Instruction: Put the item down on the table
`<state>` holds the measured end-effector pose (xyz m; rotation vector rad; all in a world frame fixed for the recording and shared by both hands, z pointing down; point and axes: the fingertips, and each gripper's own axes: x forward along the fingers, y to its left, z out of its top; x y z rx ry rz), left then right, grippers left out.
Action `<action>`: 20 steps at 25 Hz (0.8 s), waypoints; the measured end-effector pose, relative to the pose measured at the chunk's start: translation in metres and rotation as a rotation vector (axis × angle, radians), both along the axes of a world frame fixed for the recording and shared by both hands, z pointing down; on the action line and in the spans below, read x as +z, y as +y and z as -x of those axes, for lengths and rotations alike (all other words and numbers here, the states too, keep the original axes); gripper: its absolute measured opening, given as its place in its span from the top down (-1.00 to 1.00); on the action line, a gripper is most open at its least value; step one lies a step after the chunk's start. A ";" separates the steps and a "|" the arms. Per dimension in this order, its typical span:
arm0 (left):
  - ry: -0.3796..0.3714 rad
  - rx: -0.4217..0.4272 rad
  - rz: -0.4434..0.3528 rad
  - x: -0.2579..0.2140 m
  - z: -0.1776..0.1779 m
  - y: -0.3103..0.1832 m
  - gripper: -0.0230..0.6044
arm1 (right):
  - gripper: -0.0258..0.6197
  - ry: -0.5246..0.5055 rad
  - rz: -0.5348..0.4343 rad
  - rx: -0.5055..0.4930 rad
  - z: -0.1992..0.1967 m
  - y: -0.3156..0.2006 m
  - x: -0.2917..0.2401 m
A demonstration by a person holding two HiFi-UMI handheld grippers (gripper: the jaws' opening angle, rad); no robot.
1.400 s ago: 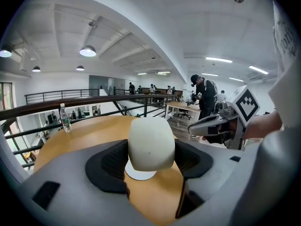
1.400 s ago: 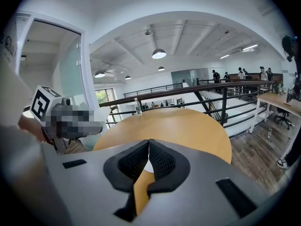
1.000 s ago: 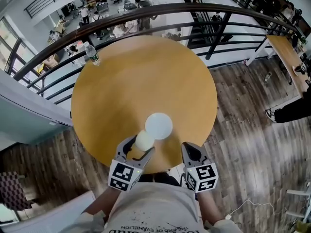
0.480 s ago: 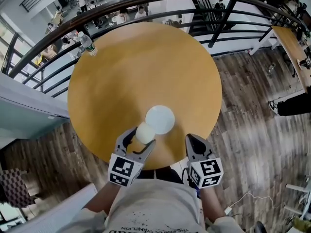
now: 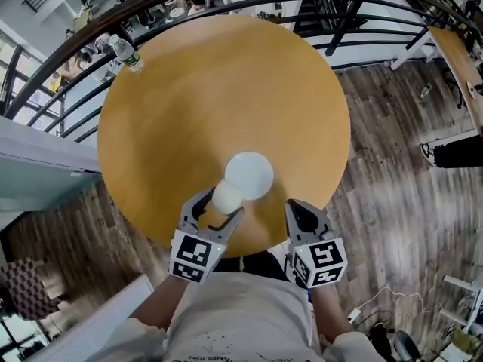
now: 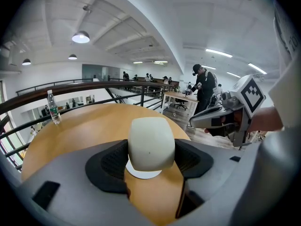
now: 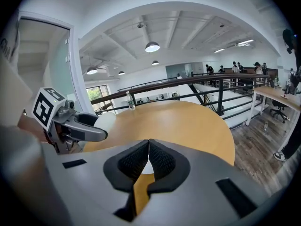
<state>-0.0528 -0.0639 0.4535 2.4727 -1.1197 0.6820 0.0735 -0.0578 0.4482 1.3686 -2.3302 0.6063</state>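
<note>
Your left tongs point(image 5: 222, 208) pinch a pale rounded item point(image 6: 151, 142), one pad pressed against each of its sides. The item sits low over the near part of the round wooden tabletop point(image 5: 211, 104), at the near-left rim of a white disc point(image 5: 253, 173) that lies flat on the wood. The views don't settle whether the item's base touches the disc. Your right tongs point(image 7: 148, 157) are pressed together with nothing between them. They are held over the near edge of the tabletop, just right of the disc and apart from the left tongs. A water bottle point(image 5: 123, 52) stands upright at the far left edge, well away from both.
</note>
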 end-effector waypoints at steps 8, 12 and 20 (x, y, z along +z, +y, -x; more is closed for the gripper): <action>-0.031 0.012 0.047 0.029 -0.001 -0.016 -0.06 | 0.84 -0.003 0.023 -0.015 0.008 -0.007 0.010; -0.058 0.030 0.069 0.047 -0.001 -0.025 -0.06 | 0.84 -0.004 0.031 -0.016 0.012 -0.013 0.016; -0.092 0.063 0.099 0.070 -0.010 -0.030 -0.06 | 0.84 -0.007 0.049 -0.016 0.012 -0.013 0.025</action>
